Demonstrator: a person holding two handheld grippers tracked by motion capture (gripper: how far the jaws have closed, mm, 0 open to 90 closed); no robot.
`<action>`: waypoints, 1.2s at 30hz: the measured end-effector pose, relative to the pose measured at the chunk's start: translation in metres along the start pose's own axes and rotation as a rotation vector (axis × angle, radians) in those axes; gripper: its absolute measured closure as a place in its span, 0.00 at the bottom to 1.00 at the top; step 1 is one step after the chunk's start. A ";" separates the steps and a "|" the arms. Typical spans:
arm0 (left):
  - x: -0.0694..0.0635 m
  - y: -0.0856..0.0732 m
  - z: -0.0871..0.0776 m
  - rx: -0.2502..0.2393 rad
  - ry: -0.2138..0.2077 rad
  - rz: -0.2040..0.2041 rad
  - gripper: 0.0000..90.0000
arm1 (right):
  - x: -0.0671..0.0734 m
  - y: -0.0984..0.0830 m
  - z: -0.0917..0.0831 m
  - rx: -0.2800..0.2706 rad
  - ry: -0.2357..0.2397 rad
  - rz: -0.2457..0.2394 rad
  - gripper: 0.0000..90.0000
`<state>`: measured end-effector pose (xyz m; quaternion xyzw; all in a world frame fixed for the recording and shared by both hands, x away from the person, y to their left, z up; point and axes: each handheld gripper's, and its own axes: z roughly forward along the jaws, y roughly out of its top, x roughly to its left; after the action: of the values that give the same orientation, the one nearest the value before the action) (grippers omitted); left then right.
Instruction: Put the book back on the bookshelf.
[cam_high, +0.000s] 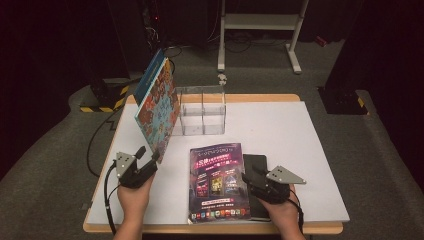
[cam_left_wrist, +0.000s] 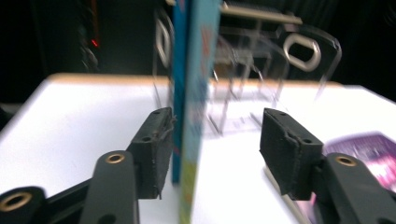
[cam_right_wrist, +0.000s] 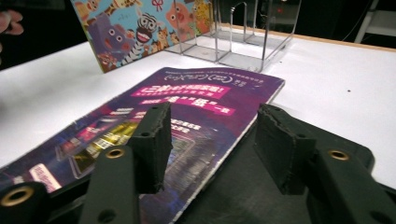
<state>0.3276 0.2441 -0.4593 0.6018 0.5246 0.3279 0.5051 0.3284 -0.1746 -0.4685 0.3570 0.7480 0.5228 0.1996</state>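
Observation:
A colourful picture book (cam_high: 157, 107) stands tilted on its lower edge at the table's left, leaning toward a clear acrylic rack (cam_high: 202, 110). My left gripper (cam_high: 148, 152) is open at the book's near lower corner. In the left gripper view the book (cam_left_wrist: 196, 70) stands between the jaws, close to the left pad (cam_left_wrist: 156, 144) and apart from the right one. A purple magazine (cam_high: 217, 182) lies flat at the front middle, partly over a black book (cam_high: 256, 165). My right gripper (cam_high: 248, 177) is open over the magazine's right edge (cam_right_wrist: 224, 154), with the black cover (cam_right_wrist: 243, 191) below.
The white table (cam_high: 280, 125) has bare room at the right and behind the magazine. The clear rack (cam_right_wrist: 243, 32) has upright dividers. A white metal frame (cam_high: 260, 22) stands on the floor beyond the table. Cables hang at the table's left side.

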 end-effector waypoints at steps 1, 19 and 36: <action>0.000 -0.004 0.000 0.013 -0.014 -0.004 0.48 | -0.001 -0.001 0.000 0.008 -0.007 -0.006 0.49; -0.054 -0.050 0.032 0.361 -0.333 -0.096 0.34 | -0.012 -0.015 -0.010 0.078 -0.060 -0.004 0.39; -0.084 -0.053 0.040 0.432 -0.364 -0.066 0.24 | -0.015 -0.015 -0.011 0.089 -0.053 0.020 0.38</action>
<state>0.3289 0.1494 -0.5099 0.7271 0.5023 0.0784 0.4614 0.3260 -0.1953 -0.4799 0.3865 0.7616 0.4812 0.1978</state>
